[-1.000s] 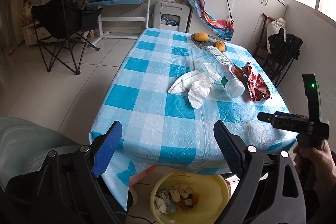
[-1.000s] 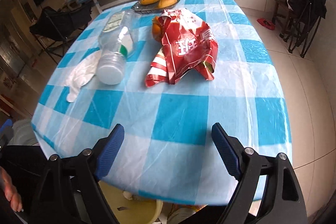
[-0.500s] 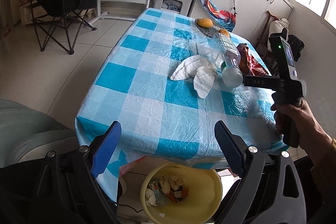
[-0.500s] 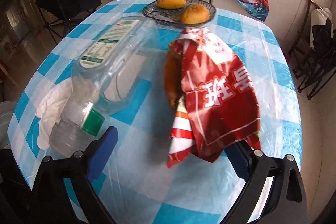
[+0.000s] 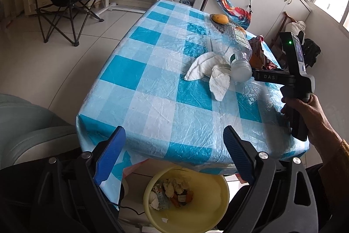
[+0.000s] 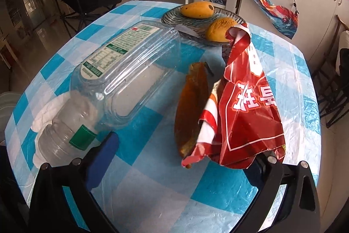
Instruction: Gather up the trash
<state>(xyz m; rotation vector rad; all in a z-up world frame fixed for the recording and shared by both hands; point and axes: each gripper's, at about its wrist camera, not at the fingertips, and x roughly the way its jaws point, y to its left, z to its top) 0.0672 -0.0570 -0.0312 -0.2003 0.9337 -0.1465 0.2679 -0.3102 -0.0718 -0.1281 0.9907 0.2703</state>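
Right wrist: wrapper (image 6: 244,115) between gripper (image 6: 183,156) fingers.

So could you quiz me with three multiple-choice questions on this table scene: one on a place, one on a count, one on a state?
1. Where is the yellow bin?
A on the table
B on the floor below the table edge
C on the chair

2. How many fruits lie on the glass plate?
A one
B two
C four

3. How is the clear bottle?
A lying on its side
B upright
C in the bin

Answers: 1 B, it shows beneath the checked cloth's edge. 2 B, two orange-yellow fruits rest there. 3 A, it lies flat beside the red wrapper.
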